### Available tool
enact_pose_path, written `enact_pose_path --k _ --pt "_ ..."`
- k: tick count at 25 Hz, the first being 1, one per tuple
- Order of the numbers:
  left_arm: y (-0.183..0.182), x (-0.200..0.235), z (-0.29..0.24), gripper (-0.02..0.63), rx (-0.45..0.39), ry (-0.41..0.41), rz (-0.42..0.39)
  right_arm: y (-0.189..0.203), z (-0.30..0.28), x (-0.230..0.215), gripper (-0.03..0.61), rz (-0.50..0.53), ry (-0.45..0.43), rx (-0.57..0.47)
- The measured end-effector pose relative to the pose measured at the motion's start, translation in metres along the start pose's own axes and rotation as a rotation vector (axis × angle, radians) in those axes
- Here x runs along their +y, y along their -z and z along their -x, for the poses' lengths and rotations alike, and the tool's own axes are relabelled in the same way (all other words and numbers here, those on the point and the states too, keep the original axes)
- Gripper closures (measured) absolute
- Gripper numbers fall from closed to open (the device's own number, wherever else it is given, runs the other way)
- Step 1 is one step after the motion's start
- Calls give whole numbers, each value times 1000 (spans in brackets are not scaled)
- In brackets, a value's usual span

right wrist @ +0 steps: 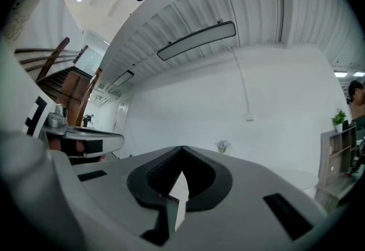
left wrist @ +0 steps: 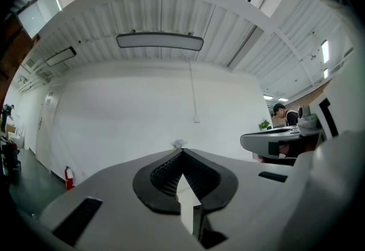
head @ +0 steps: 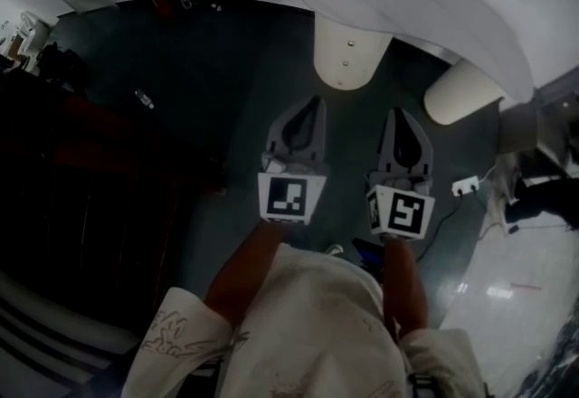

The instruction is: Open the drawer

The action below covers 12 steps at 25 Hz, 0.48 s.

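The left gripper [head: 310, 107] and right gripper [head: 399, 116] are pointing toward twelve o'clock, jaws together, empty. No drawer is showing; locating it is probably coming first.

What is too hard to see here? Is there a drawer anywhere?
Drawer: in no view.
Dark furniture at left, head view: too dim to tell what it is.
Small pale thing on the dark floor, head view: too small to name.
Tiny white bunch by the wall, right gripper view: too small; flowers, perhaps.
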<state>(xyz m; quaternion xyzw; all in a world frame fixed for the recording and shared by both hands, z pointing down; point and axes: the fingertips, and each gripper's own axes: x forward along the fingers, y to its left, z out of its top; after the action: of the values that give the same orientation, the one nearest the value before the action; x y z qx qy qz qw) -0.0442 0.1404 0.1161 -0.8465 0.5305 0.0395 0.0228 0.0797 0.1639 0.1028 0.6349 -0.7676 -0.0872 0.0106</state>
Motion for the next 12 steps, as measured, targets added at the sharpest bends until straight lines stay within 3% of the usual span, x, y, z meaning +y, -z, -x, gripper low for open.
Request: enact_pose_path --k 12 --pt "5 86 -50 612 -5 56 22 9 -88 44 575 -4 61 42"
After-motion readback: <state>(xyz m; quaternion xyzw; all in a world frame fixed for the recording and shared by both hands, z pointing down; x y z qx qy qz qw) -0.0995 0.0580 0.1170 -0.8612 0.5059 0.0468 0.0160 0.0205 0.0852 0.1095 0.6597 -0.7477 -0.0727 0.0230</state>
